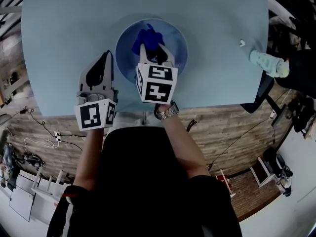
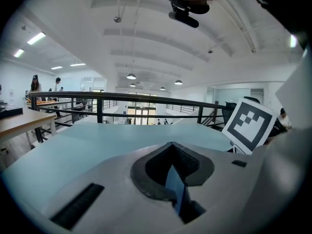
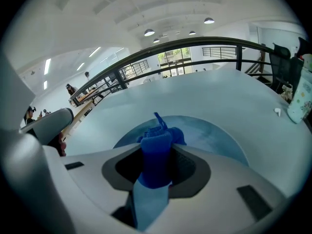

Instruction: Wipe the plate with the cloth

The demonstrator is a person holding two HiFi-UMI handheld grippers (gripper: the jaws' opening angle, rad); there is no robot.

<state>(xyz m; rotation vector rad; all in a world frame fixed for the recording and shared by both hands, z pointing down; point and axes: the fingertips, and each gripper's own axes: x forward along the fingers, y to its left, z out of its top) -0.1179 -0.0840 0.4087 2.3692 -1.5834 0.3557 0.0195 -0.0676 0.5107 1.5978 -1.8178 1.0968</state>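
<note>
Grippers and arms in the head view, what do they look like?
The left gripper and right gripper are pale grey with black jaw linings. Each carries a white cube with black square markers. The person wears a metal watch on the right wrist and a black short-sleeved top.

On a single bench (image 1: 64,43): one plate (image 1: 176,37), one cloth (image 1: 147,37), one bottle (image 1: 269,63) at the right, and two claws, left claw (image 1: 105,58) and right claw (image 1: 156,56).
</note>
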